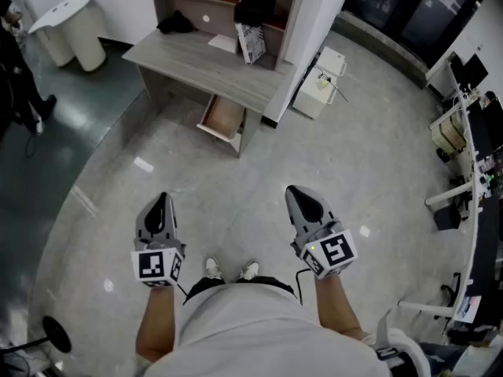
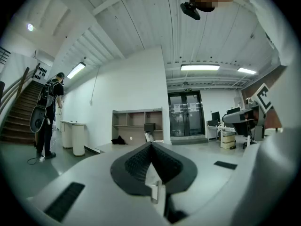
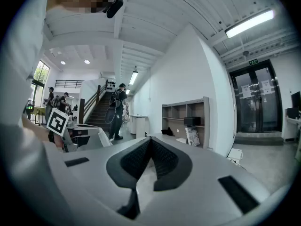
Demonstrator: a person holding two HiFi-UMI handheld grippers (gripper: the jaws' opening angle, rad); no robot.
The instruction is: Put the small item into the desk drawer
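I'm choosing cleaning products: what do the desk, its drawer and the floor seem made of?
Desk: likely wood-grain laminate board, matte grey-brown, faint streaks on top. Drawer: probably similar board, paler reddish-brown inside. Floor: polished concrete or terrazzo, perhaps; mottled grey, with glossy lamp reflections.

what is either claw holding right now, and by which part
Nothing. The left claw and the right claw are both shut, tips together, with nothing between them.

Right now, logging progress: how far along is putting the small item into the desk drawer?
Done: the drawer already stands open under the desk. In hand: nothing; left gripper and right gripper are both shut and empty, away from the desk. Left: the whole pickup and the placing inside.
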